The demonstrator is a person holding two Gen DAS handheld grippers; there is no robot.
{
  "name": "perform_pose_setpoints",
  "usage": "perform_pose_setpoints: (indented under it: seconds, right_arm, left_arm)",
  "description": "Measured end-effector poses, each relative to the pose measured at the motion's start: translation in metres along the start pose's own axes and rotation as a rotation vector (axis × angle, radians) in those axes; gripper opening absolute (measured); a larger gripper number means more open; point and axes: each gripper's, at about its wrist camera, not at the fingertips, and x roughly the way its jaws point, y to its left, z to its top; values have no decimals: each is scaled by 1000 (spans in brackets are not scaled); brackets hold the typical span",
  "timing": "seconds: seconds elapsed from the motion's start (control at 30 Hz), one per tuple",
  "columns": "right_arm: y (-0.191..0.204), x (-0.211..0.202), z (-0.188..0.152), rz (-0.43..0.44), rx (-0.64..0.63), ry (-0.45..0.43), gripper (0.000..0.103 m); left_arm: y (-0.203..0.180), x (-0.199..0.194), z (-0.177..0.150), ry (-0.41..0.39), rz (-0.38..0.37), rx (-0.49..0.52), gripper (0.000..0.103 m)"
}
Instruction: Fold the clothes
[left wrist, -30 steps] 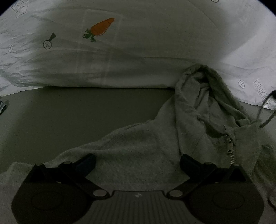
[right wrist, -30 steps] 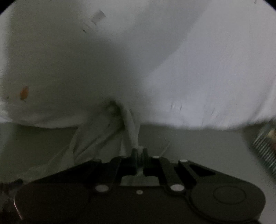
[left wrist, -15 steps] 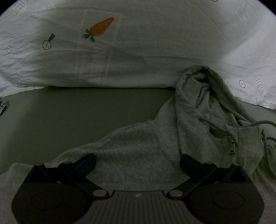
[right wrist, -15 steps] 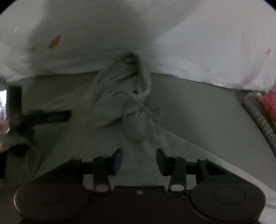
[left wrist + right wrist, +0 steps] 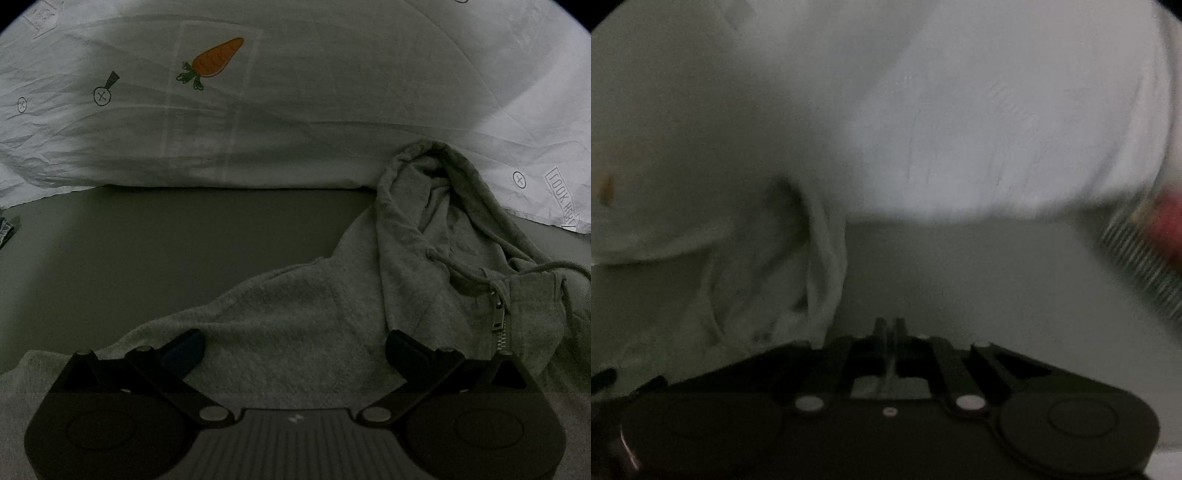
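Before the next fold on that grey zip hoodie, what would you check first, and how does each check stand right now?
1. Left gripper open over the grey zip hoodie: ok, pads apart, nothing pinched.
2. Right gripper holding cloth: cannot tell; its jaws have just closed fully, and nothing visible sits between them in a blurred picture.
3. Hood laid flat: not ok, it is bunched against the white carrot-print bedding.
4. Grey drawstring tucked in: not ok, it trails loose.
5. Metal zipper closed: cannot tell.
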Motion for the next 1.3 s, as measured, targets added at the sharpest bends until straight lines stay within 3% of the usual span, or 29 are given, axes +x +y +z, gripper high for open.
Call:
perform_pose_setpoints:
  seconds: [0.1,0.17,0.23,0.33,0.4,0.5,0.57,0.67,0.73,0.77,0.8,0.83,1.0,1.13,1.23,1.3]
  right_arm:
    - [7,-64,-12,-12,-106,-107,3]
    - [5,-96,-32,8,-122,-74,3]
    - [3,-112,-55,52,-115,24,4]
    - [12,-105,-93,125,-186,248,10]
    - [16,-94,-101,165,-191,349,30]
    - [12,-89,-86,159,-150,267,50]
    - [10,-82,-71,133,-130,192,51]
    - [4,-50,-50,69,-97,154,55]
    - [0,-23,-42,34,-69,201,48]
    - [-2,-7,-40,21,-57,232,22]
    - [-3,0,-38,22,-62,242,4]
    - [-3,-3,-34,11,-73,207,3]
    - [7,-94,-19,-135,-249,-203,3]
    - [23,-148,-36,-170,-393,-368,4]
    - [27,-166,-52,-51,-409,-293,4]
    - [35,-170,-73,129,-448,-148,4]
  left_arm:
    - [0,0,0,0,0,1,103]
    - [0,0,0,0,0,1,103]
    - [0,0,0,0,-1,2,103]
    - [1,0,0,0,0,4,103]
    - [1,0,0,0,0,4,103]
    - [1,0,1,0,1,3,103]
    - [1,0,1,-1,1,3,103]
    - [2,0,0,-1,1,2,103]
    - [2,0,0,-1,1,2,103]
    - [2,0,0,-1,1,2,103]
    - [2,0,0,-1,2,1,103]
    - [0,0,0,-1,11,-6,103]
    - [0,0,0,-1,13,-8,103]
    - [0,1,0,-1,12,-8,103]
    - [0,1,0,-1,13,-7,103]
    - [0,1,0,-1,13,-7,103]
